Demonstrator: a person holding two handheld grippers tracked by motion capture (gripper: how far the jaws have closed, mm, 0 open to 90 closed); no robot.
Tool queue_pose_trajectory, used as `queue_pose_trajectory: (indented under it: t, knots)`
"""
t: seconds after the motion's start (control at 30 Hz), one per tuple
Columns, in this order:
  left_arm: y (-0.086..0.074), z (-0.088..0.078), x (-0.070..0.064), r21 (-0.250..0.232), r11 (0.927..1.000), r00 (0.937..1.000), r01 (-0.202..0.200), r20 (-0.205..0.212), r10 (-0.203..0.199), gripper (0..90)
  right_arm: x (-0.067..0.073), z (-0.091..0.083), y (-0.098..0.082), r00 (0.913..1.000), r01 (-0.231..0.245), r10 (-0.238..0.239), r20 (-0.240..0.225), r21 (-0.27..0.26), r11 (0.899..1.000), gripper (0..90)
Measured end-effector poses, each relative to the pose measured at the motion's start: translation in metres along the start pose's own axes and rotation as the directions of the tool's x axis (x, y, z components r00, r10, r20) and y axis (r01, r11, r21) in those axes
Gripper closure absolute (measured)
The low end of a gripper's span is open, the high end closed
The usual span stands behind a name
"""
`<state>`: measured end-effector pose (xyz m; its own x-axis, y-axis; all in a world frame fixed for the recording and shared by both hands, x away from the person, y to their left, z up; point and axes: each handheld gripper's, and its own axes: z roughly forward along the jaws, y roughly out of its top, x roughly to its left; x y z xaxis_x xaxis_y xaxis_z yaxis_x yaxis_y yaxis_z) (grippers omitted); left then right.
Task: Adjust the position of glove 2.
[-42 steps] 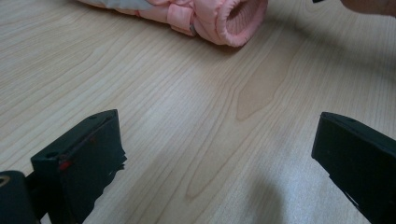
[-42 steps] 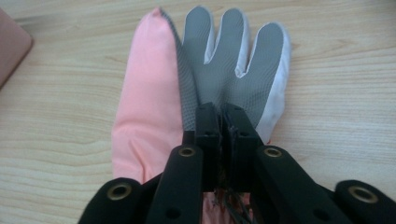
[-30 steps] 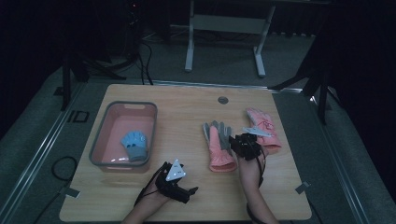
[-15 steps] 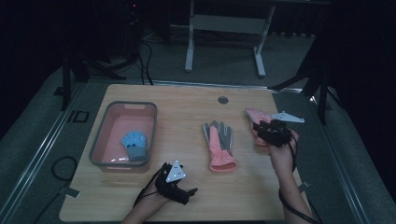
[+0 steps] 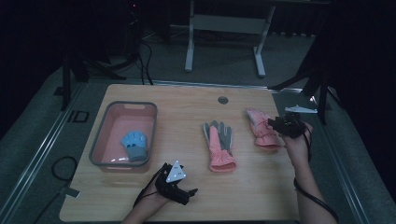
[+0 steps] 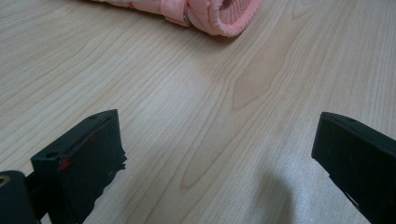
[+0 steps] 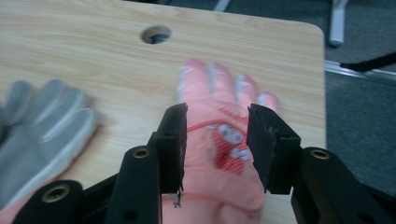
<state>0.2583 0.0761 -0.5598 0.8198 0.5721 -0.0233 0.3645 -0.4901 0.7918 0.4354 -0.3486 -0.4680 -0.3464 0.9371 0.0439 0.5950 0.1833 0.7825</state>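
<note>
a pink glove [image 5: 262,129] lies palm-down near the worktop's [image 5: 187,102] right edge; the right tool [image 7: 215,135] hovers over its back, jaws parted on either side and not clenched on it. a grey-and-pink glove [image 5: 218,144] lies mid-worktop. a blue glove [image 5: 134,144] sits inside the pink bin [image 5: 100,140]. the left tool [image 5: 180,186] rests at the front edge, jaws spread wide, holding nothing.

dim room, grey carpet floor [image 5: 32,154], light wood table [image 5: 187,107], white metal frame [image 5: 224,28] behind, black cables [image 5: 140,60].
</note>
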Motion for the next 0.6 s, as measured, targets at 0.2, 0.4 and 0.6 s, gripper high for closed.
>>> queue_pose_trajectory:
  t: [0.2, 0.4, 0.6]
  knots:
    - [0.000, 0.000, 0.001, 0.001, 1.0000, 1.0000, 0.005, 0.006, -0.005, 2.1, -0.006, 0.026, -0.002, 0.9977, -0.035, 0.038, -0.056, 0.057, 0.998, 54.6]
    - [0.000, 0.000, 0.001, -0.001, 0.9999, 0.9999, 0.010, 0.006, -0.010, 2.2, -0.011, 0.056, -0.019, 0.9989, -0.040, 0.044, -0.017, 0.159, 0.987, 54.4]
    - [0.000, 0.000, 0.002, -0.002, 0.9997, 0.9996, 0.026, 0.011, -0.026, 2.2, -0.017, 0.066, -0.029, 0.9943, -0.082, 0.091, -0.056, 0.141, 0.987, 69.0]
